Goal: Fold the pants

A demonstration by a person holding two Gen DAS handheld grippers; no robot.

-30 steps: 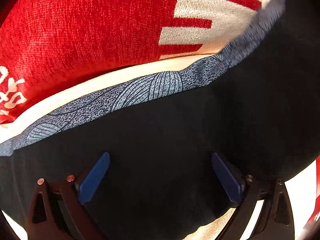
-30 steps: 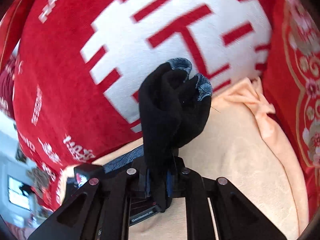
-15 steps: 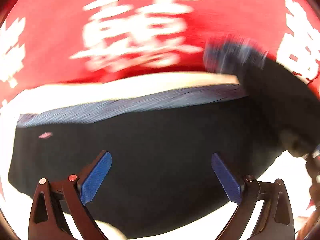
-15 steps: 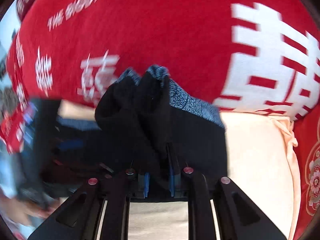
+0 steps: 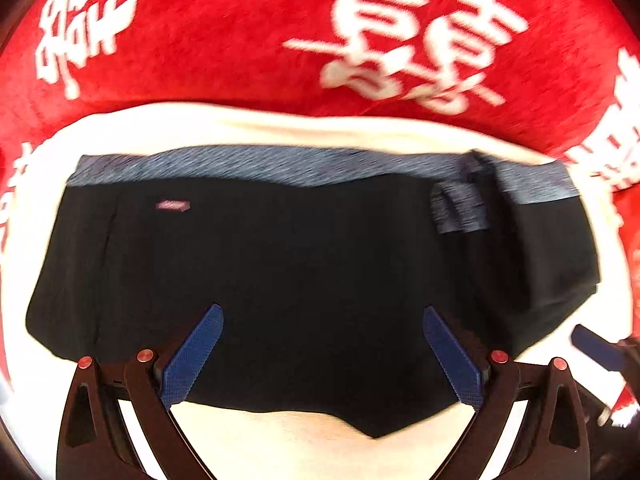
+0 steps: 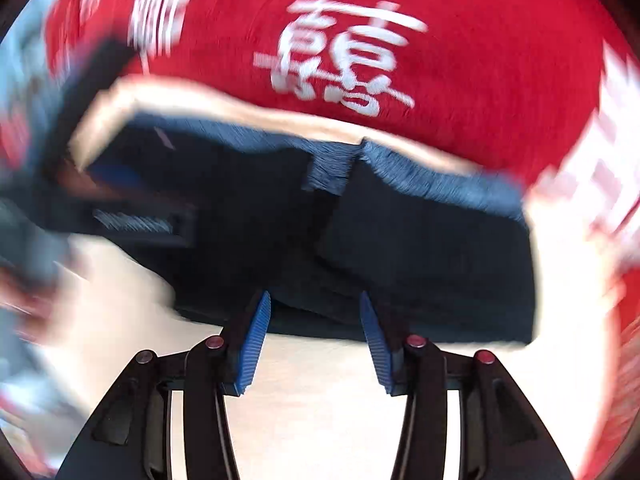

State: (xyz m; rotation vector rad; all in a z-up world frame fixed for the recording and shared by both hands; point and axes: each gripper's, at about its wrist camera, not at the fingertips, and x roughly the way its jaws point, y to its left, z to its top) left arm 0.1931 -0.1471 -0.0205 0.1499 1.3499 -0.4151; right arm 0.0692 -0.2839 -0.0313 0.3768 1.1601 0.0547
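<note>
The black pants (image 5: 304,264) with a blue-grey patterned waistband (image 5: 280,164) lie folded flat on a cream cloth; a folded-over flap with its band end lies on their right part (image 5: 460,208). My left gripper (image 5: 322,320) is open and empty just above the pants' near half. My right gripper (image 6: 314,308) is open and empty at the near edge of the pants (image 6: 400,248). Its blue finger (image 5: 596,348) shows at the right edge of the left wrist view. The right wrist view is blurred.
A cream cloth (image 5: 280,440) covers the surface under the pants. A red cushion with white characters (image 5: 280,32) stands right behind the pants, also in the right wrist view (image 6: 440,60). Blurred dark shapes sit at the left of the right wrist view (image 6: 80,200).
My right gripper carried the bunched pant end leftwards over the pants, laid it down and opened. My left gripper drew back, so the whole folded garment shows.
</note>
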